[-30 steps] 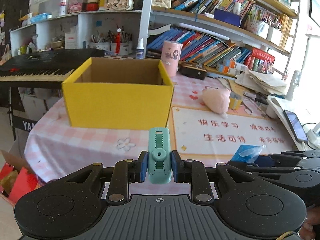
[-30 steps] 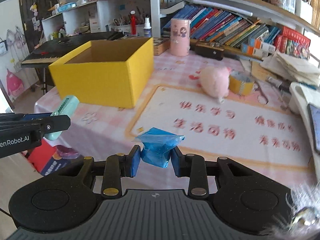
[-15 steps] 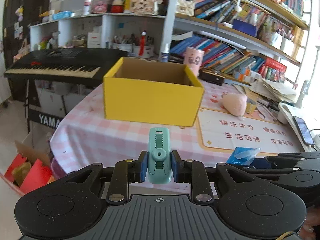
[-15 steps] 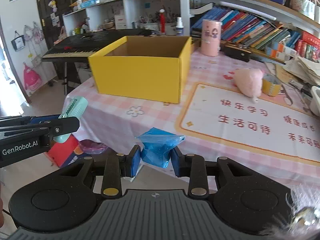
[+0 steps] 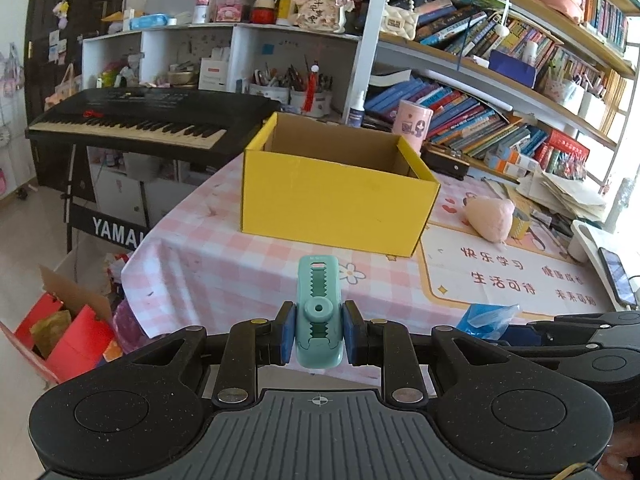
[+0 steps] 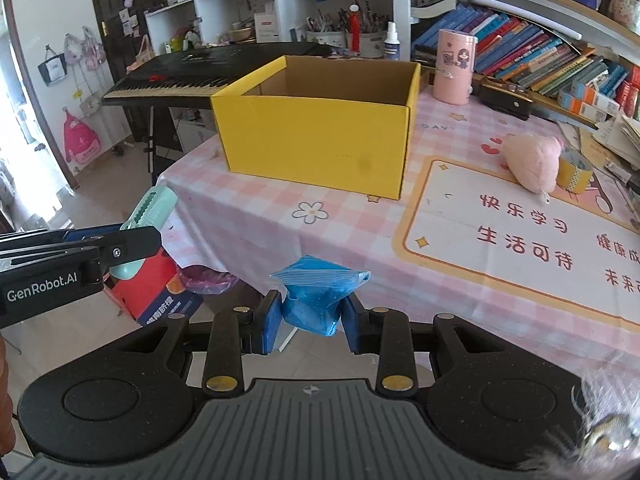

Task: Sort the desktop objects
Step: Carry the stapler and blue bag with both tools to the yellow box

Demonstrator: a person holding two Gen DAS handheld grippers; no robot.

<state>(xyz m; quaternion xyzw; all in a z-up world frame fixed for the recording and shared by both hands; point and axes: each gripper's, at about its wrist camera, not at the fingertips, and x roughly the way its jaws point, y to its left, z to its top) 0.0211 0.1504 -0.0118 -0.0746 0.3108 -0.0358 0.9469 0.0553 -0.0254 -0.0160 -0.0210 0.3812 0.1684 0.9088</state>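
Left gripper (image 5: 319,338) is clamped on a stiff, light mint clip (image 5: 319,312) at mid-body. Right gripper (image 6: 311,316) pinches a soft, crinkly blue bag (image 6: 316,294); likely slippery, so grip the bunched middle.

Open tablecloth (image 6: 256,200) before the yellow box (image 6: 316,144) (top open).

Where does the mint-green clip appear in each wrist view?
Left wrist: the mint-green clip sits bottom centre, clamped upright between the left gripper pads.
Right wrist: the clip is at the left edge, sticking out of the left gripper seen from the side.
Shared landmark: the yellow box on the pink checked table.
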